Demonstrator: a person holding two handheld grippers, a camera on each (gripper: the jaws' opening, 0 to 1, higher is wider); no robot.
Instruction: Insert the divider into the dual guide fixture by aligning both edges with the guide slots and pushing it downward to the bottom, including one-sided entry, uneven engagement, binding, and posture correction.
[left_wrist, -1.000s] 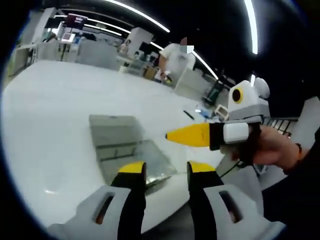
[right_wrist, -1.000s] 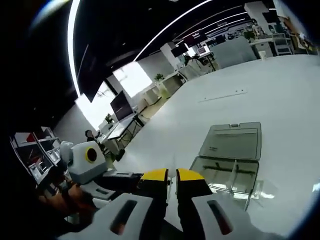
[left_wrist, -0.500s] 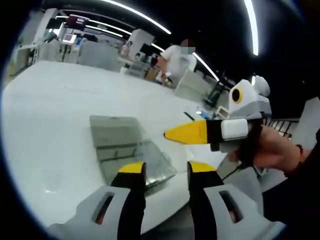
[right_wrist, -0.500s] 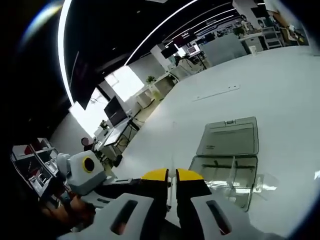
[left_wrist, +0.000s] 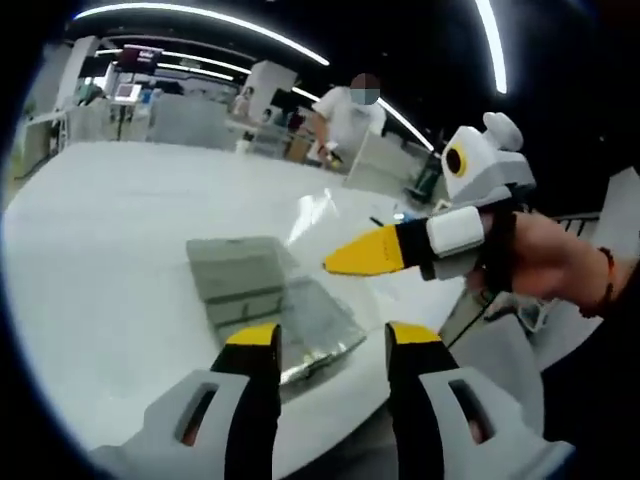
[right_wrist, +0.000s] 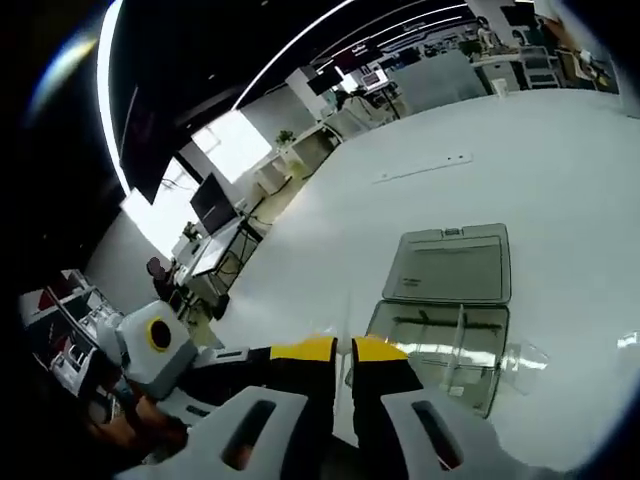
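While I hold both tools above the white table (right_wrist: 560, 150), the clear plastic hinged box (right_wrist: 445, 310) lies at one o'clock; left gripper (left_wrist: 325, 345) is spread and empty, right gripper (right_wrist: 343, 347) pressed together. Divider insertion is not yet begun, I judge.

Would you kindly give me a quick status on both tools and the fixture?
Left tool open, empty. Right tool nearly closed, grip unclear. Clear fixture box open on white table, lid flat. Nothing in the way.

Bright ceiling light strips (left_wrist: 490, 45), white glare, soft fisheye-warped edges.
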